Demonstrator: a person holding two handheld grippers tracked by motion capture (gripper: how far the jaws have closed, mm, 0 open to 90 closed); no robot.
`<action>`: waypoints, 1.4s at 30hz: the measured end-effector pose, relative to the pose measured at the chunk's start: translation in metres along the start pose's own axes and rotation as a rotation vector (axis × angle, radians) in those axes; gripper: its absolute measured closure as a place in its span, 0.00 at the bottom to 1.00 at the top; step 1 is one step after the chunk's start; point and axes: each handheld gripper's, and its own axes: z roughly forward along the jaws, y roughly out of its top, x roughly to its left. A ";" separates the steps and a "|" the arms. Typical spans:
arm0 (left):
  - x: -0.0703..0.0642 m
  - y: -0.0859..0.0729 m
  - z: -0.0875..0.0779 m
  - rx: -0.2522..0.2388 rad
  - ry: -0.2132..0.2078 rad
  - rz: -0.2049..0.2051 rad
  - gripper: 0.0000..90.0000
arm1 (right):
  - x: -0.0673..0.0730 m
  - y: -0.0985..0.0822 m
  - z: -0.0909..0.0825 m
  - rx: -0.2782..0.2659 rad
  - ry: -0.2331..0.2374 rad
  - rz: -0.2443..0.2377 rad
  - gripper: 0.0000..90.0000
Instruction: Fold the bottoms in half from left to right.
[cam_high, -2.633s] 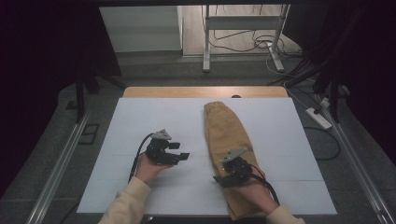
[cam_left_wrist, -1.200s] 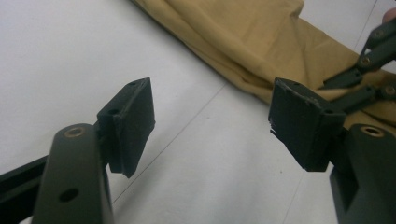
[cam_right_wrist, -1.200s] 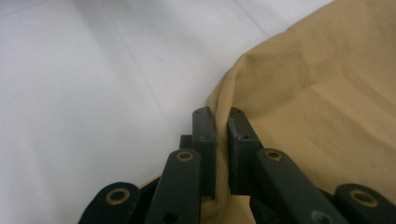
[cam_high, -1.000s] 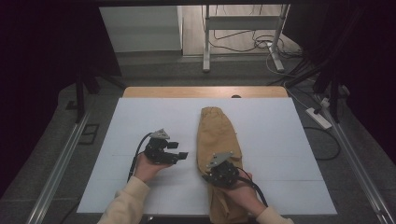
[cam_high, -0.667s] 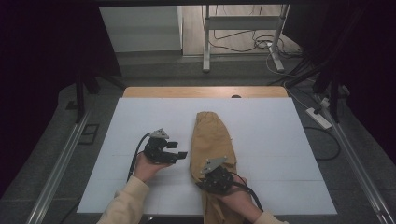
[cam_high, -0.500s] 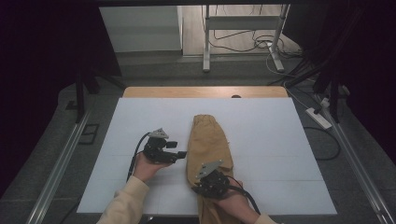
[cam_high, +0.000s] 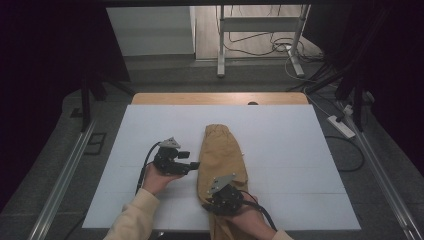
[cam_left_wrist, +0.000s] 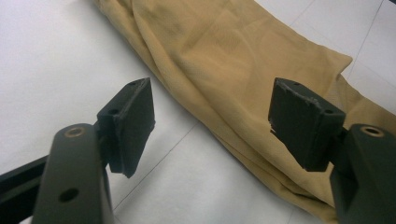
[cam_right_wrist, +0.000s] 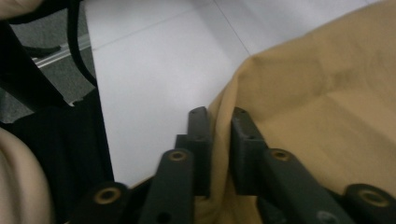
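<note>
1. The tan garment (cam_high: 222, 155) lay lengthwise on the white worktop (cam_high: 150, 125), its near end hanging over the front edge. Compared with a couple of seconds before, it had slid leftward and its near part had swung over, so it now sat close beside the left hand.
2. The right tongs (cam_right_wrist: 218, 135) were closed on a fold of the garment's near left edge, with cloth pinched between the two black jaws. In the high view the right tongs (cam_high: 225, 196) sat at the garment's near end, further left than earlier; they appeared to be what dragged the cloth across.
3. The left tongs (cam_left_wrist: 212, 121) stood wide open with nothing in them, the garment's edge lying just beyond the gap. In the high view they (cam_high: 175, 162) had kept their place on the worktop.
4. Judged from this, the cloth was being brought within the left tongs' reach, probably for a two-handed hold.
</note>
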 end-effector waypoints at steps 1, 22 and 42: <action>0.000 0.000 0.000 -0.002 0.000 -0.002 0.34 | 0.000 0.000 -0.001 -0.023 0.009 0.003 0.76; 0.000 0.000 0.000 -0.003 -0.003 0.001 0.34 | -0.043 -0.005 -0.035 -0.158 -0.120 0.118 0.50; 0.000 0.002 0.000 -0.008 -0.012 0.009 0.34 | -0.084 -0.021 -0.057 -0.126 -0.202 0.176 0.46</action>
